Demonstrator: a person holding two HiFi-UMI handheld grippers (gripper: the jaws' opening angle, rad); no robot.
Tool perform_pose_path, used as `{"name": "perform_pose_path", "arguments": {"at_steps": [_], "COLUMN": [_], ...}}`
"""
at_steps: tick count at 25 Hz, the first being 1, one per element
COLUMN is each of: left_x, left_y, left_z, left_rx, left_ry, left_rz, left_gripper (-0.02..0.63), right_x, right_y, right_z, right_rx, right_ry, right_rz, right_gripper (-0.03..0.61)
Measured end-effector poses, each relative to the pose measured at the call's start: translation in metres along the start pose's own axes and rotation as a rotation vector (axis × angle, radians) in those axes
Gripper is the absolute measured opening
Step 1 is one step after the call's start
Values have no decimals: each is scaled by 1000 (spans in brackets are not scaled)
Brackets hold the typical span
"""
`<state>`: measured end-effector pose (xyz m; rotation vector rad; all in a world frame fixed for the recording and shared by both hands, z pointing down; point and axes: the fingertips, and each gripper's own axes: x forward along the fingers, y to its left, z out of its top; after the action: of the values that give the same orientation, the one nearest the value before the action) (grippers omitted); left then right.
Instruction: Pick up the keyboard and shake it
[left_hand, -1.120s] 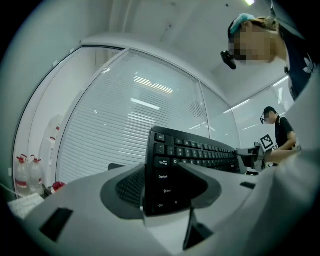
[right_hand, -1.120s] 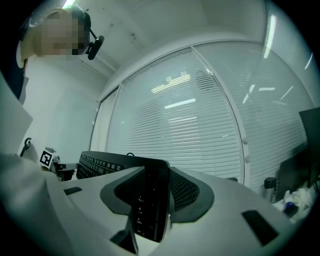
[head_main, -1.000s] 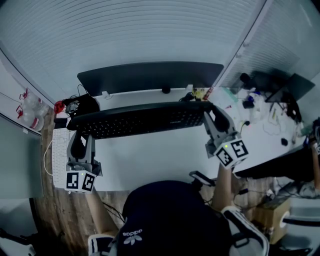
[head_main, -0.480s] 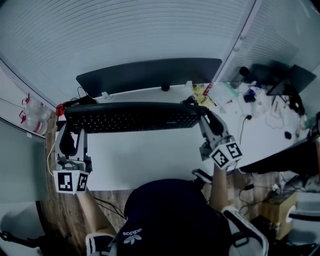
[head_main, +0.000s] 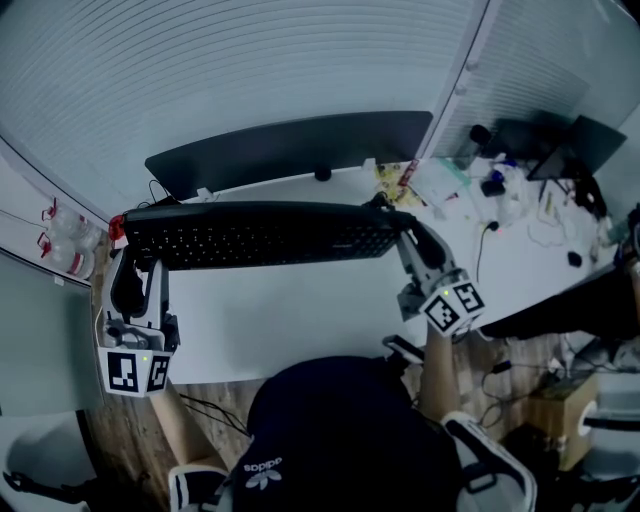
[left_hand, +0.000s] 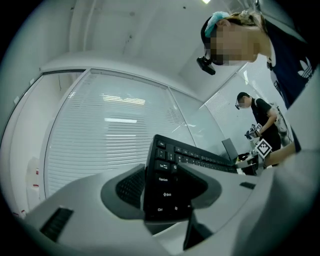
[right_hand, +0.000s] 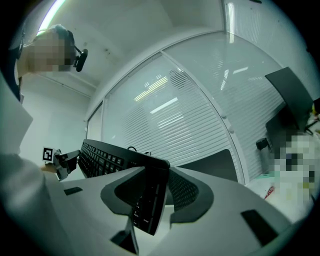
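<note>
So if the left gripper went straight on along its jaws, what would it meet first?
The keyboard: its left end is clamped in the left gripper. Past it, the line seems to run on to the window blinds, though how far off they are is unclear.

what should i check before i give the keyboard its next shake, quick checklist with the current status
1. Left gripper clamped on the keyboard: ok, its jaws pinch the left end, over the key face and the underside.
2. Right gripper clamped on the right end: ok, jaws closed on the edge.
3. Keyboard lifted off the desk: ok, it hangs between the two grippers.
4. Keyboard about level from end to end: ok in the head view.
5. Room to the monitor behind it: cannot tell, the depth of the gap is unclear.
6. No cable trailing from the keyboard: cannot tell.
</note>
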<state>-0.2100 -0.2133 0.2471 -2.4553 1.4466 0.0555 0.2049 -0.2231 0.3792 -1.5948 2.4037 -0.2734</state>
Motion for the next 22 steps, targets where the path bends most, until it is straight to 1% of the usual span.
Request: {"name": "perform_pose_path", "arguments": {"at_steps": [2, 6, 10, 13, 16, 19, 22], "left_x": [1, -3, -3, -5, 2, -2, -1], "left_y": [-3, -6, -5, -6, -3, -4, -3], "left_z": [1, 1, 3, 2, -1, 3, 8], "left_rx": [-14, -79, -92, -108, -110, -127, -125], "left_ry": [-8, -40, -52, -57, -52, -69, -88], "left_rz": [-1, -11, 1, -13, -5, -12, -19], "left_gripper": [202, 202, 202, 202, 202, 202, 202], "right_x": [-1, -16, -10, -15, -3, -8, -6], "right_y": [-1, -2, -2, -5, -7, -4, -5], "right_z": [4, -1, -1, -8, -5, -3, -2], "right_rx": [-8, 9, 7, 12, 20, 21, 29], "right_ry": [4, 15, 26, 50, 44, 50, 39], "right_rz": [1, 9, 10, 5, -14, -5, -19], "right_gripper": [141, 130, 129, 124, 124, 124, 124]}}
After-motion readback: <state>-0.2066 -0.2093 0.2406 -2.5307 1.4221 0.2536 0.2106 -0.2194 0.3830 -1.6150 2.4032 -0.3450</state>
